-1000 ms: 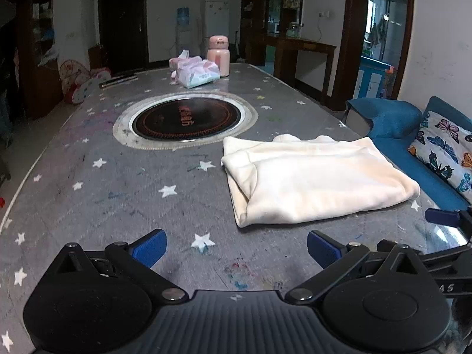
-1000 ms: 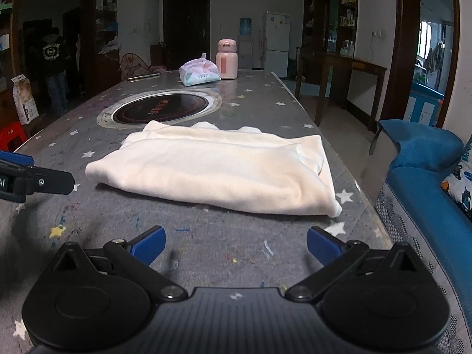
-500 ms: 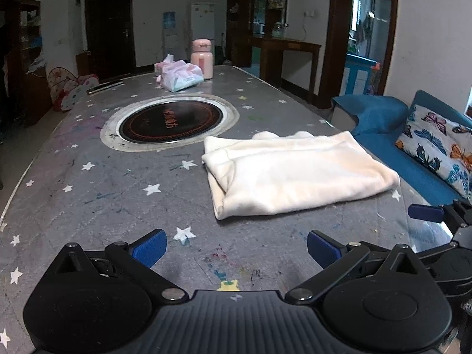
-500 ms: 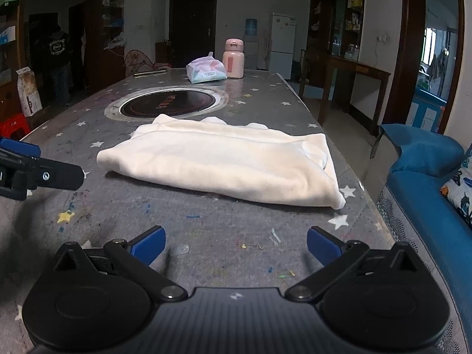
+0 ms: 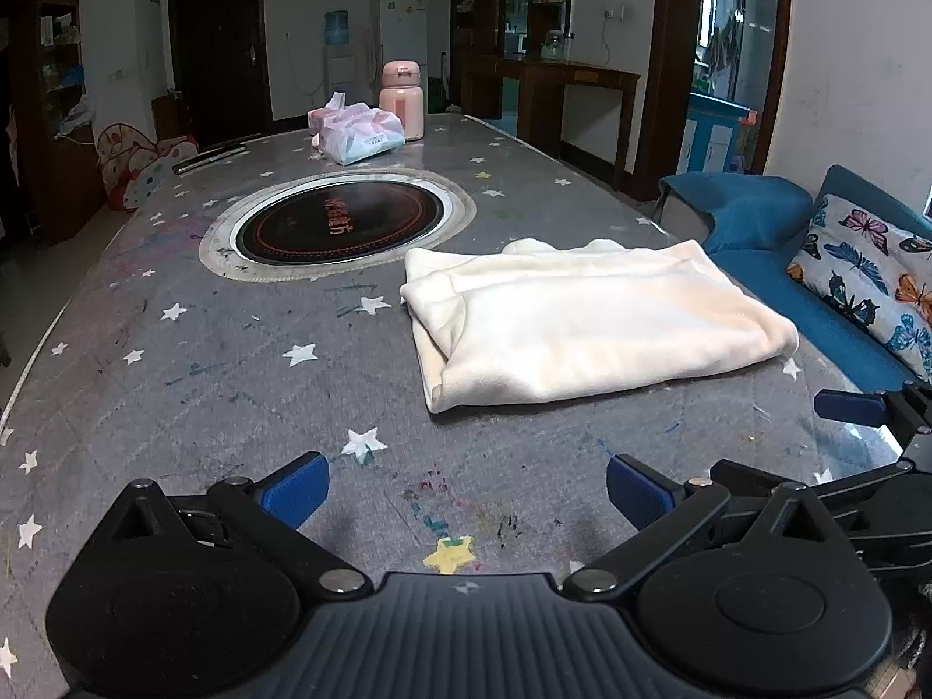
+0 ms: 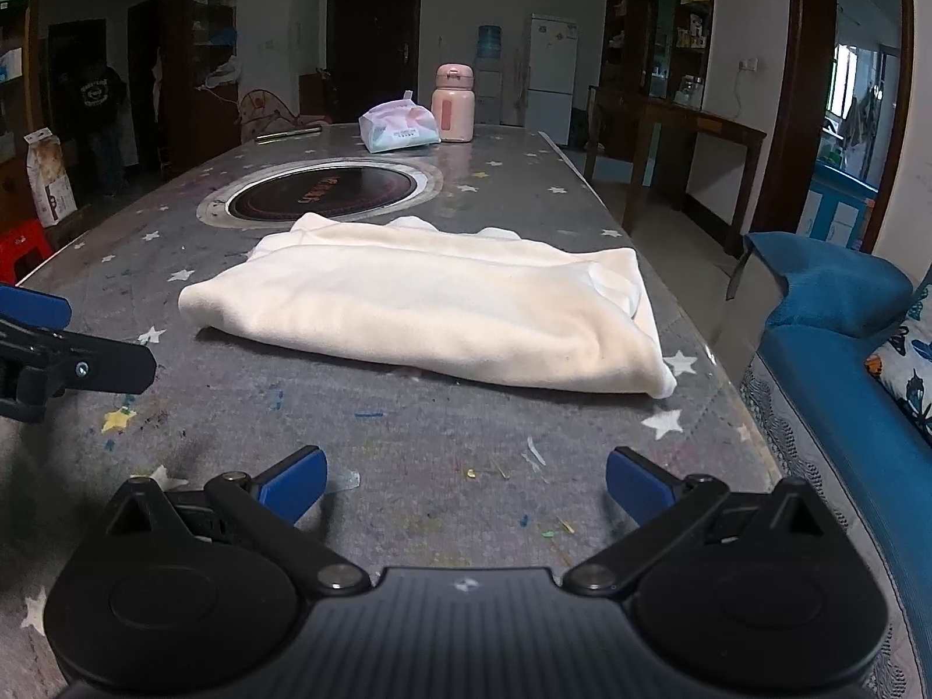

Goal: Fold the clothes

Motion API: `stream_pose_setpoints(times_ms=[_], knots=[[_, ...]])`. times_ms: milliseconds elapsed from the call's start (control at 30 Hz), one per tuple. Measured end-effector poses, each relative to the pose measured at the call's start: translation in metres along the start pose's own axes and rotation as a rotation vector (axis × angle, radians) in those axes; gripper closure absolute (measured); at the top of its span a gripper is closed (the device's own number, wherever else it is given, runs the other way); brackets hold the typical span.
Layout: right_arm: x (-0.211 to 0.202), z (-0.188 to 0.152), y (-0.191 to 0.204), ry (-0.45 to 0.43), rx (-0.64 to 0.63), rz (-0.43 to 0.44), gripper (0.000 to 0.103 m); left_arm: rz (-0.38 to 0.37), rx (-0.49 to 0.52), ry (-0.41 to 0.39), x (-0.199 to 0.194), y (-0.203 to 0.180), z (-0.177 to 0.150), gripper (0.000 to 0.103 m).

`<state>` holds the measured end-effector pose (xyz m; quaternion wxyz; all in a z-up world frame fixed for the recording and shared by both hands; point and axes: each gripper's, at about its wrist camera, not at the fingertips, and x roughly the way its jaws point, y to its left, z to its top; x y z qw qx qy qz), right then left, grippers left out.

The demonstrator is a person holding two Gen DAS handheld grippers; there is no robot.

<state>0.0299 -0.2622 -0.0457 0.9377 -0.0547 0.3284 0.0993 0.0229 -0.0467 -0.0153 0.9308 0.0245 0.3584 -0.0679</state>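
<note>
A cream garment lies folded into a long flat bundle on the grey star-patterned table. In the right wrist view the same garment stretches across the table's middle. My left gripper hovers open over the table's near edge, well short of the cloth, nothing between its blue fingertips. My right gripper is open too, empty, set back from the bundle's near long side. Each gripper shows at the edge of the other's view: the right one, the left one.
A round black hotplate is set into the table behind the garment. A tissue pack and a pink flask stand at the far end. A blue sofa with a butterfly cushion runs along the table's right side.
Both grippers have drawn back from the folded garment toward the table's near edge, both staying open. The garment has not moved.
</note>
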Motion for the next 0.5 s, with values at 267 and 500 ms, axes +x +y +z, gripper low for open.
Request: stream_pose_setpoints(times_ms=[267, 500], knots=[[0.0017, -0.0005, 0.0027, 0.005, -0.005, 0.012, 0.0, -0.008, -0.008, 0.015, 0.003, -0.001, -0.0005, 0.0], [0.0018, 0.0003, 0.0026, 0.008, -0.004, 0.022, 0.0, 0.01, -0.023, 0.015, 0.0033, -0.0001, -0.0001, 0.0]])
